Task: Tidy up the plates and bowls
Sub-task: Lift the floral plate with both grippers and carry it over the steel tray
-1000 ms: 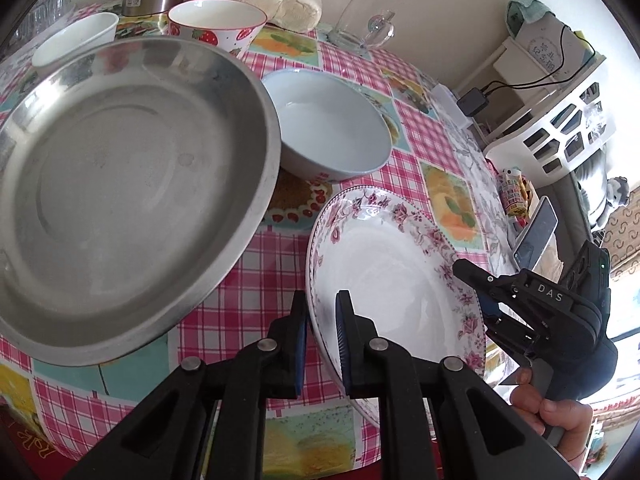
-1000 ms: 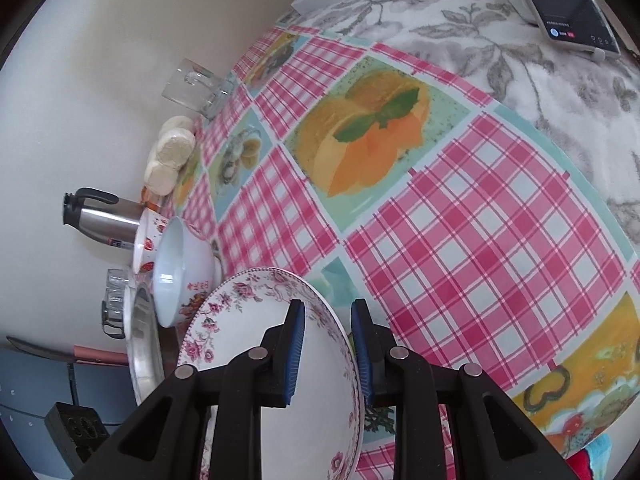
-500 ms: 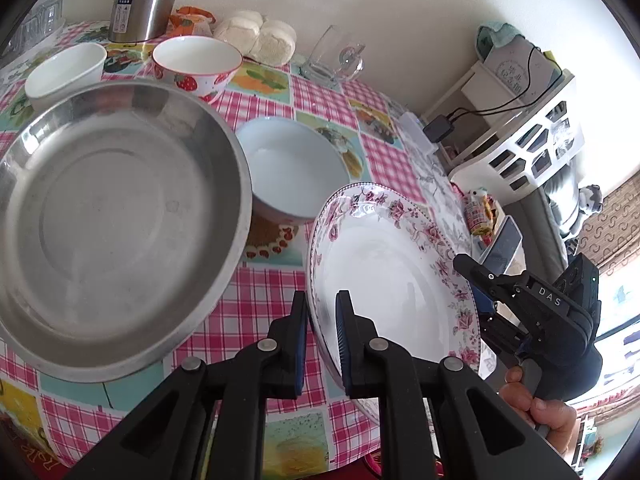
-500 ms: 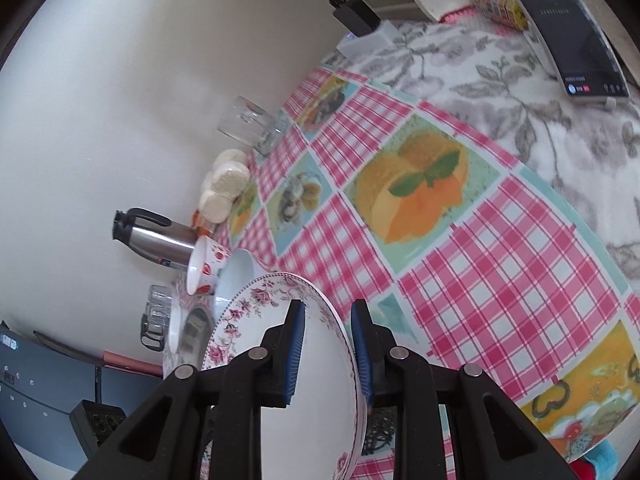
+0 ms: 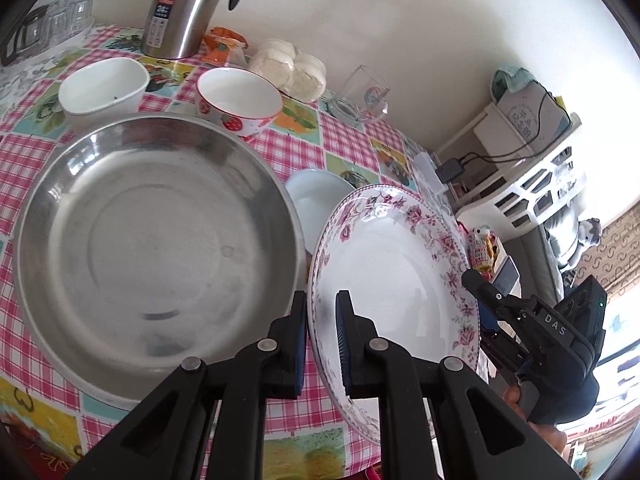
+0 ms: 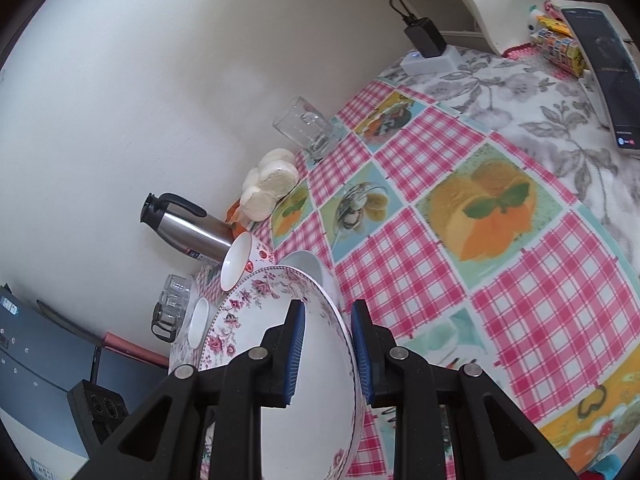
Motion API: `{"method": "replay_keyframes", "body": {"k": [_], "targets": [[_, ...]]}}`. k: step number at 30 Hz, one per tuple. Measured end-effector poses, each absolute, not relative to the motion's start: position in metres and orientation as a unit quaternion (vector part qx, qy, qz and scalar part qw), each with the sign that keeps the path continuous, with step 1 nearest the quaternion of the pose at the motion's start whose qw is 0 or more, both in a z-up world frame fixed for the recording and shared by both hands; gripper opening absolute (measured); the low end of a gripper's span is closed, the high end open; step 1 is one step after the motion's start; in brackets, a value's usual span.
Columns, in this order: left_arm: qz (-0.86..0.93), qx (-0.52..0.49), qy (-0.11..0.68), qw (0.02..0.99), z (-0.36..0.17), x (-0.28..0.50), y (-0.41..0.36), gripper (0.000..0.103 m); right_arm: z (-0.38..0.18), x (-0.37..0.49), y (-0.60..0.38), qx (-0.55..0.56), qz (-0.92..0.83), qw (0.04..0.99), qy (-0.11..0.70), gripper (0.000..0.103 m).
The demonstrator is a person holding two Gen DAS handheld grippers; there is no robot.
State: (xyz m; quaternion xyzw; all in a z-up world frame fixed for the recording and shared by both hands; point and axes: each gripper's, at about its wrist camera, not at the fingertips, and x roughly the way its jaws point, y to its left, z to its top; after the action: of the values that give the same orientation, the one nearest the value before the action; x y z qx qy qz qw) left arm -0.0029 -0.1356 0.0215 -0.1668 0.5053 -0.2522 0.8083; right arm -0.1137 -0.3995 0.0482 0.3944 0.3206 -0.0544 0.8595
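Both grippers clamped on one floral plate (image 5: 392, 264): left gripper (image 5: 322, 344) at its near rim, right gripper (image 6: 328, 352) at the opposite rim, held tilted beside the steel basin (image 5: 156, 236). Nothing stacked yet; blue bowl (image 5: 316, 196), strawberry bowl (image 5: 240, 100) and white bowl (image 5: 102, 86) separate on the tablecloth (image 6: 420, 280).

Checked tablecloth table (image 5: 352, 148), steel pan (image 5: 160, 240), 3 bowls (image 5: 100, 88), flask (image 5: 184, 8)

bare checked cloth (image 6: 516, 312) right of plates, steel basin (image 5: 156, 240) and bowls (image 5: 239, 100) crowd left, perhaps touching
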Motion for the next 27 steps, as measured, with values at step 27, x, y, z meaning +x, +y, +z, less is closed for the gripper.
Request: {"method": "replay_keyframes", "body": {"k": [27], "targets": [[-0.183, -0.298, 0.480, 0.804, 0.036, 0.040, -0.005, 0.013, 0.067, -0.031, -0.288, 0.331, 0.018, 0.874, 0.354, 0.026]]}}
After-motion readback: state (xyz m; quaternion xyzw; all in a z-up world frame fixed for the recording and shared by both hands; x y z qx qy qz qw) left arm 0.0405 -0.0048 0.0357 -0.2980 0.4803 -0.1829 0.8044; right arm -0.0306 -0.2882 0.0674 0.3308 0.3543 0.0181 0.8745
